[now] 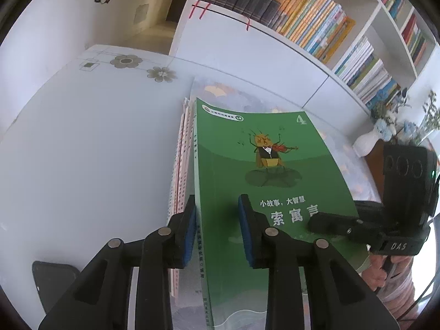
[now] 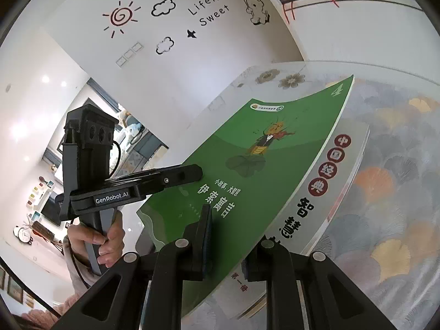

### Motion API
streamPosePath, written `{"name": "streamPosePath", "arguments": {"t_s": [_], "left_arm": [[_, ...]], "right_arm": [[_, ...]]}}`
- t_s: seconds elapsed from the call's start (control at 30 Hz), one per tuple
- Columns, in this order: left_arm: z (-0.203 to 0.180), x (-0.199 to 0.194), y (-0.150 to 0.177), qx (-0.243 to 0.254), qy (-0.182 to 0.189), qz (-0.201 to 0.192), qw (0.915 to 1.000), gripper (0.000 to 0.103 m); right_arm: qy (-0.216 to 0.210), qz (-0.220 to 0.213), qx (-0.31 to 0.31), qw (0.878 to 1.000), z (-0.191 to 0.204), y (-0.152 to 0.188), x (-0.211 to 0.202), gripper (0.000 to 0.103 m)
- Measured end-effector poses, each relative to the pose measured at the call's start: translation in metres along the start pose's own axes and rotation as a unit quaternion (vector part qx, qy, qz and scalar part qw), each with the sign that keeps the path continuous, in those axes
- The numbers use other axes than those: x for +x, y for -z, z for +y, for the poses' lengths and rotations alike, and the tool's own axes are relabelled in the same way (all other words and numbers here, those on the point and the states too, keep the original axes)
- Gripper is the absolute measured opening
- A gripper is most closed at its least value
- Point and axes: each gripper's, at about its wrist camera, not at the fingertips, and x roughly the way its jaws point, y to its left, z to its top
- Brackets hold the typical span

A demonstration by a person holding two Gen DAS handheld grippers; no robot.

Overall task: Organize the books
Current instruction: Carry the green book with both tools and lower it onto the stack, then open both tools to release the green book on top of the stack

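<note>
A green book (image 1: 247, 165) with a violin-playing cricket on its cover lies tilted over a stack of books (image 1: 180, 165). My left gripper (image 1: 217, 206) straddles its spine edge, one finger left of the spine and one over the cover, and a gap shows between the pads: it is open. From the right wrist view the left gripper (image 2: 196, 172) hovers at the green book's (image 2: 261, 151) left edge. My right gripper (image 2: 231, 242) is shut on the book's near right edge, one finger on the cover and one beneath. A white book (image 2: 330, 170) with red circles lies under it.
A fan-patterned cloth (image 2: 385, 192) covers the surface under the books. The white table (image 1: 82, 137) has flower prints at its far end. A filled bookshelf (image 1: 302, 13) stands behind. A white vase (image 1: 365, 143) sits at the right, a black phone (image 1: 52, 277) at the near left.
</note>
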Motion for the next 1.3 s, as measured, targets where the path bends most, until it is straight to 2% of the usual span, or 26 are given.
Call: {"name": "streamPosePath", "arguments": {"t_s": [0.13, 0.23, 0.37, 0.43, 0.5, 0.63, 0.73, 0.83, 0.9, 0.97, 1.1, 1.2, 1.3], "left_arm": [[-0.002, 0.001, -0.001, 0.013, -0.019, -0.008, 0.9997, 0.027], [-0.01, 0.002, 0.002, 0.039, -0.049, -0.012, 0.998, 0.029], [-0.017, 0.004, 0.004, 0.066, -0.078, -0.015, 0.9947, 0.031], [-0.017, 0.005, 0.003, 0.066, -0.089, -0.017, 0.9937, 0.031], [-0.016, 0.006, 0.002, 0.064, -0.118, -0.018, 0.9907, 0.031], [-0.013, 0.009, 0.004, 0.051, -0.102, -0.014, 0.9933, 0.032], [-0.01, 0.007, 0.003, 0.039, -0.112, -0.024, 0.9927, 0.032], [-0.005, 0.002, 0.001, 0.02, -0.131, -0.033, 0.9907, 0.033], [-0.005, 0.002, 0.001, 0.012, -0.146, -0.027, 0.9889, 0.045], [-0.007, 0.002, 0.002, 0.01, -0.152, -0.028, 0.988, 0.048], [-0.008, -0.001, 0.002, 0.0, -0.138, -0.033, 0.9899, 0.048], [-0.007, -0.007, 0.001, -0.015, -0.134, -0.042, 0.99, 0.048], [-0.006, -0.013, 0.001, -0.016, -0.142, -0.049, 0.9885, 0.048]], "right_arm": [[0.012, 0.002, 0.005, 1.0, 0.001, -0.004, 0.012, 0.016], [0.005, -0.006, 0.018, 1.0, -0.002, -0.001, 0.015, 0.016], [0.016, -0.011, 0.011, 1.0, -0.002, 0.006, 0.018, 0.017], [0.016, -0.021, 0.01, 1.0, -0.001, 0.009, 0.016, 0.018], [0.022, -0.028, 0.007, 0.999, 0.0, 0.009, 0.015, 0.02], [0.031, -0.031, 0.002, 0.999, 0.003, 0.01, 0.015, 0.022], [0.037, -0.022, 0.0, 0.999, 0.007, 0.008, 0.016, 0.027], [0.068, 0.006, -0.009, 0.998, 0.016, 0.001, 0.016, 0.039], [0.096, 0.018, -0.001, 0.995, 0.02, -0.004, 0.012, 0.06], [0.107, 0.016, 0.007, 0.994, 0.019, -0.004, 0.007, 0.077], [0.093, 0.033, 0.034, 0.995, 0.017, 0.001, 0.003, 0.08], [0.085, 0.051, 0.024, 0.995, 0.024, 0.001, 0.009, 0.08], [0.101, 0.075, 0.004, 0.992, 0.029, -0.004, 0.018, 0.08]]}}
